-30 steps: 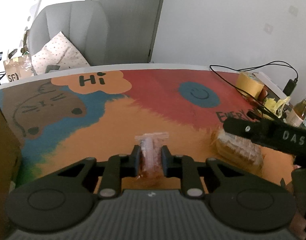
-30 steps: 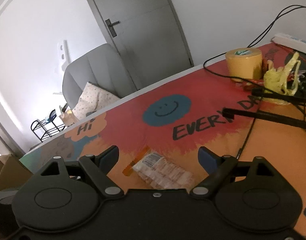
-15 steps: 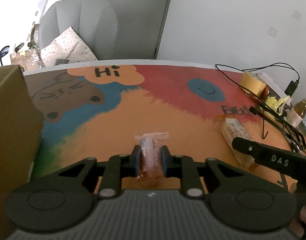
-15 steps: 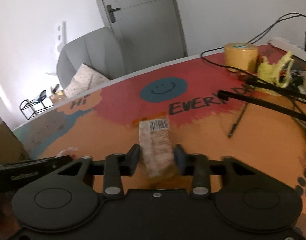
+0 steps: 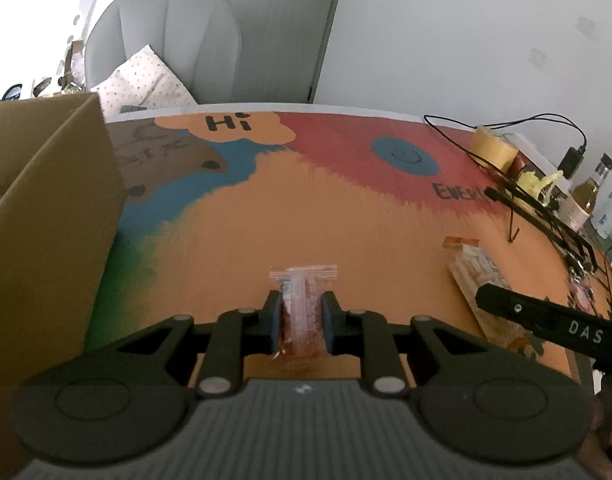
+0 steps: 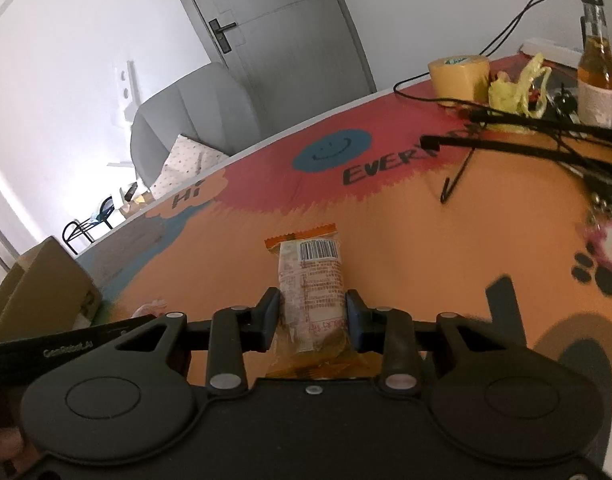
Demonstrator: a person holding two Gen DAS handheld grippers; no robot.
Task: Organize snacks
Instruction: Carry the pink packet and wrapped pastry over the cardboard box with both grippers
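My left gripper [image 5: 301,314] is shut on a small clear-wrapped snack [image 5: 303,300], held above the orange part of the colourful table mat [image 5: 265,216]. An open cardboard box [image 5: 45,208] stands close by on the left. My right gripper [image 6: 312,312] is shut on a longer snack packet [image 6: 312,276] with orange ends and a barcode, its pads pressing on both sides. In the left wrist view that packet [image 5: 472,268] shows at the right, gripped by a black finger [image 5: 546,320]. In the right wrist view the box [image 6: 41,280] lies far left, behind the left gripper's body [image 6: 65,348].
A yellow tape roll [image 6: 458,74], a crumpled yellow bag [image 6: 514,88], a glass bottle [image 6: 598,60], black cables and a black stand [image 6: 526,144] crowd the table's right side. A grey armchair with a dotted cushion [image 5: 145,84] stands beyond the far edge.
My right gripper closed on the barcode packet and carried it leftward. My left gripper, still holding the small snack, moved left, and the cardboard box came into view beside it.
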